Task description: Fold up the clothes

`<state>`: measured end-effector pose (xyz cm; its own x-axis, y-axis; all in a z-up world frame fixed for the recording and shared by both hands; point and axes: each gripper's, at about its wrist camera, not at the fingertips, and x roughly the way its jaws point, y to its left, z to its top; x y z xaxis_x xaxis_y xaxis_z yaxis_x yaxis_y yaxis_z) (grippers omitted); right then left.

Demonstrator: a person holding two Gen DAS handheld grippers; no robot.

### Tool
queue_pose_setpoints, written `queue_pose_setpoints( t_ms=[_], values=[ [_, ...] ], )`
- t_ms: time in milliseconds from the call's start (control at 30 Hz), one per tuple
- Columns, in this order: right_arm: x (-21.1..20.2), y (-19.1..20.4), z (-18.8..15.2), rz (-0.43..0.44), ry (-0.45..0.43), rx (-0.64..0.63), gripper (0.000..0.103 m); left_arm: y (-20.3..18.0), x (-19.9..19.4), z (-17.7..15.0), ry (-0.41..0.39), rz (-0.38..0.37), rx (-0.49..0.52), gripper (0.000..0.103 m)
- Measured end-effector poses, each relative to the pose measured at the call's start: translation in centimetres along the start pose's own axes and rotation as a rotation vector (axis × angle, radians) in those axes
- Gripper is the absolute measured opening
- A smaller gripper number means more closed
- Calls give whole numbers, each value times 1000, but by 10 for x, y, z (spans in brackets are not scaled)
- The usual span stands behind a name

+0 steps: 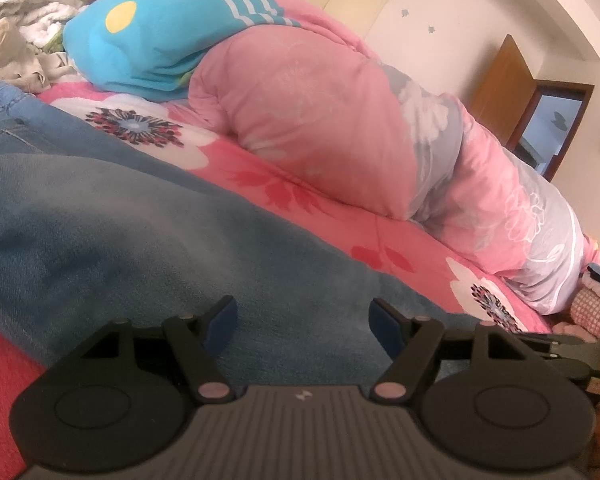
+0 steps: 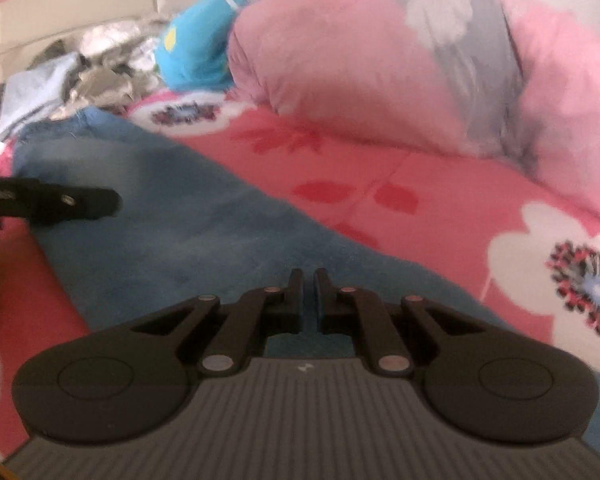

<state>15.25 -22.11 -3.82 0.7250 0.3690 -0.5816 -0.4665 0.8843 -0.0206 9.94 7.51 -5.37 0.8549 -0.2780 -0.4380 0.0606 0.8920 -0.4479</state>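
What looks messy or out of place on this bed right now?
The pink quilt is bunched in a long heap along the far side, with a blue blanket slumped on top. Crumpled clothes are piled unfolded in the far left corner. The jeans lie spread on the floral bedsheet.

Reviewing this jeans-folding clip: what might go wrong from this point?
1. The right gripper looks shut with no denim visibly between its fingers, so it may come away from the jeans empty.
2. The left gripper is open over the jeans, pinning nothing; the fabric could drag or bunch.
3. The pink quilt lies close beside the jeans, crowding the folding space.
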Motion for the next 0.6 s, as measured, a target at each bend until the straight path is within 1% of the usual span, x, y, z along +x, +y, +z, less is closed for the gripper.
queue_pose_setpoints(
  t_ms=[33,100,167,267,333,400,467,500,533,600],
  values=[
    [-1,-8,-2,-24,8,26,4,0,0,0,0,-1,-2,74],
    [-13,-37,-13,-93,4,119,3,0,0,1,3,1,-2,74],
    [-32,-83,-30,-206,6,244,1,-1,1,1,6,5,2,74],
    [-73,-138,-59,-304,-16,427,0,-2,1,2,10,10,7,74],
    [-100,-156,-74,-449,-9,470,0,-2,0,2,9,12,5,74],
    [-113,-159,-84,-617,28,441,1,-2,-1,3,2,16,-1,74],
    [-133,-163,-91,-680,16,508,5,-2,-5,3,-24,34,-8,75],
    [-143,-164,-94,-706,7,536,5,-1,-8,3,-44,46,-12,76],
    [-148,-158,-91,-690,-21,524,5,1,-11,4,-66,58,-22,78],
    [-138,-133,-66,-589,-84,470,5,4,-18,5,-109,81,-41,78]
  ],
)
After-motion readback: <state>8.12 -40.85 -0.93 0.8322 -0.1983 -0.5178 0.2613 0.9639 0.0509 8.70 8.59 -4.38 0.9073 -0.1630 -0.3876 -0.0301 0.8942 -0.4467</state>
